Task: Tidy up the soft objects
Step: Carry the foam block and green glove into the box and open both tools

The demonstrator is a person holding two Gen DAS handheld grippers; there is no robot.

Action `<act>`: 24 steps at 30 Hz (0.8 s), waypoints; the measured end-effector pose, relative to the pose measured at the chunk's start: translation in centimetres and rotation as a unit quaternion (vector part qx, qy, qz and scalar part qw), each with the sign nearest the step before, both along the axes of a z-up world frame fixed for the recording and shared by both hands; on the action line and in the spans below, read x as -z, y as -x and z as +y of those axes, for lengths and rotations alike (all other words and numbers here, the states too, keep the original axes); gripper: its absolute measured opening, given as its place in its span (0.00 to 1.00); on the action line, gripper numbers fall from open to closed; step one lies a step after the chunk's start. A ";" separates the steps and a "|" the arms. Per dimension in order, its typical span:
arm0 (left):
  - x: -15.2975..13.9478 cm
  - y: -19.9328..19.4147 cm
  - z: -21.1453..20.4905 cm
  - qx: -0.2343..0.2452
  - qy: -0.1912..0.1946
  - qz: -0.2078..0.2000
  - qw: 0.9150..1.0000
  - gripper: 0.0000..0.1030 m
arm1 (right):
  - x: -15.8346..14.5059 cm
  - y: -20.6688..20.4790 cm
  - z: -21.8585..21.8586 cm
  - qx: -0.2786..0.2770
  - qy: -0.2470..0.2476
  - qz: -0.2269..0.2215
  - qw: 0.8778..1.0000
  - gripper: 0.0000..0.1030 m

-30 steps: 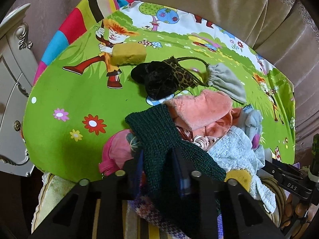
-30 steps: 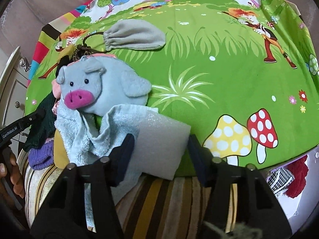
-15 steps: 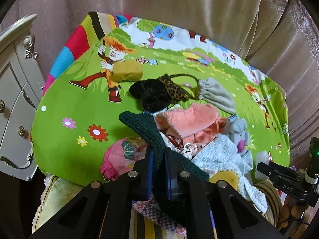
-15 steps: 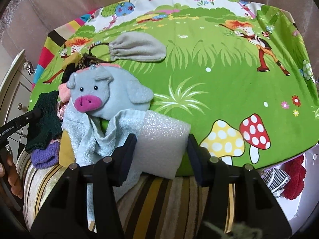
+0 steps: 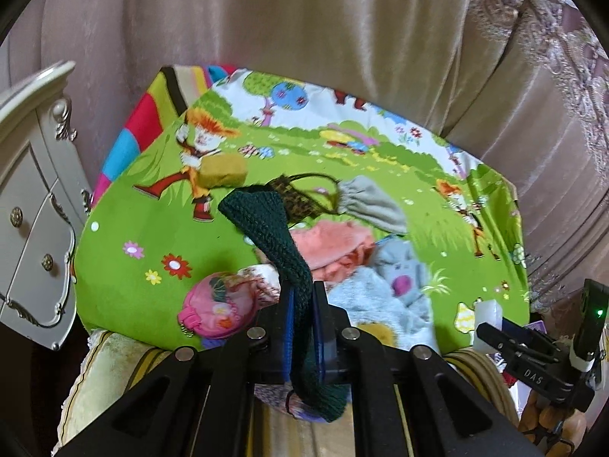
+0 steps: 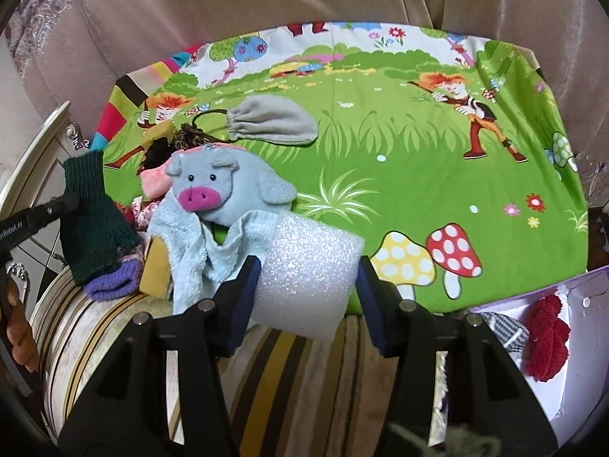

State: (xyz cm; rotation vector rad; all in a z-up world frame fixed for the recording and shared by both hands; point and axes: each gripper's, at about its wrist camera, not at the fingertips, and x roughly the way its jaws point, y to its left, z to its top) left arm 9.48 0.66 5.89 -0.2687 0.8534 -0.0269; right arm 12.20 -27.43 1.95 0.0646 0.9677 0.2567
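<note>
Two views: left wrist first, then right.
Left view, tongs: left tongs [image 5: 302, 327] have just clenched on the green knit [image 5: 281, 243], pads pressing it flat.
Left view, change: the knit now hangs clear above the pile [image 5: 342, 262] instead of lying on it, so one item looks ready to be sorted.
Left view, rest: sponge [image 5: 222, 170] and grey pouch [image 5: 371, 202] lie on the green cloth [image 5: 129, 278].
Right view, tongs: right tongs [image 6: 308, 285] grasp the white foam [image 6: 308, 262]; opening barely changed.
Right view, change: foam has risen slightly from the cushion [image 6: 297, 365]; pig toy [image 6: 224, 190] stays beside it. Red yarn [image 6: 546, 339] sits in a box at right, possibly the destination.
</note>
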 end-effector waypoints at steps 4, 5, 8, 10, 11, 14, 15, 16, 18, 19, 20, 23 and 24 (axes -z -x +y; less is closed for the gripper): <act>-1.8 0.6 -1.6 0.019 -0.007 -0.017 1.000 0.09 | -0.8 1.6 -1.2 0.006 -0.002 -0.011 1.000 0.53; -2.2 0.7 -2.0 0.023 -0.009 -0.021 0.999 0.09 | -1.0 2.1 -1.6 0.008 -0.005 -0.014 1.000 0.53; -3.3 1.1 -3.6 0.038 -0.012 -0.032 0.999 0.09 | -1.5 3.1 -2.9 0.014 -0.007 -0.021 1.000 0.53; -3.9 1.4 -4.8 0.050 -0.012 -0.037 0.998 0.09 | -1.9 3.9 -3.8 0.022 -0.005 -0.027 0.999 0.53; -4.1 1.5 -5.3 0.057 -0.012 -0.039 0.998 0.09 | -2.0 4.3 -4.4 0.026 -0.004 -0.030 0.999 0.53; -4.7 1.8 -7.6 0.080 -0.012 -0.045 0.996 0.09 | -2.4 5.6 -6.2 0.039 -0.001 -0.037 0.999 0.53; -4.8 1.9 -8.4 0.089 -0.010 -0.046 0.995 0.09 | -2.6 6.0 -6.9 0.044 -0.001 -0.039 0.998 0.53; -5.0 2.1 -9.5 0.100 -0.007 -0.047 0.994 0.09 | -2.7 6.4 -7.6 0.051 0.000 -0.042 0.998 0.53; -5.3 2.3 -11.1 0.117 -0.006 -0.050 0.992 0.09 | -2.9 7.0 -8.9 0.062 0.002 -0.045 0.997 0.53; -5.5 2.4 -12.1 0.127 -0.004 -0.051 0.991 0.09 | -3.0 7.4 -9.6 0.068 0.002 -0.047 0.997 0.53; -5.6 2.5 -13.2 0.137 -0.003 -0.051 0.989 0.09 | -3.1 7.7 -10.5 0.075 0.001 -0.050 0.996 0.53; -5.7 2.8 -16.4 0.170 -0.001 -0.052 0.984 0.09 | -3.5 8.8 -12.8 0.098 0.003 -0.058 0.994 0.53; -5.7 2.9 -17.4 0.181 0.002 -0.050 0.982 0.09 | -3.7 9.1 -13.5 0.106 0.006 -0.060 0.993 0.53</act>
